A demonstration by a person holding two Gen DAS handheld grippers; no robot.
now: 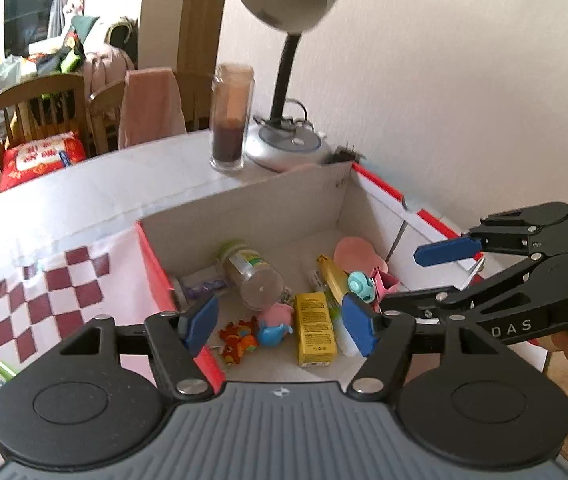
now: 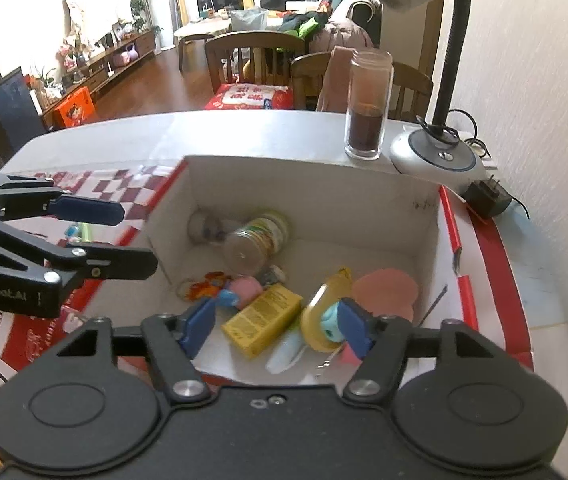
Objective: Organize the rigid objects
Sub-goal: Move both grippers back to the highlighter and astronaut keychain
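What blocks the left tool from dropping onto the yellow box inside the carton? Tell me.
Nothing visible does. The left tool hangs open above the carton, and the yellow box lies flat on the floor with its top face uncovered; toys only crowd its sides.

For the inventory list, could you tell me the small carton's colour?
Yellow carton, clearest in the right wrist view.

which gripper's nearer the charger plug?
Right. The right gripper hangs over the box's wall-side half, toward the charger plug; the left gripper is over the opposite edge.
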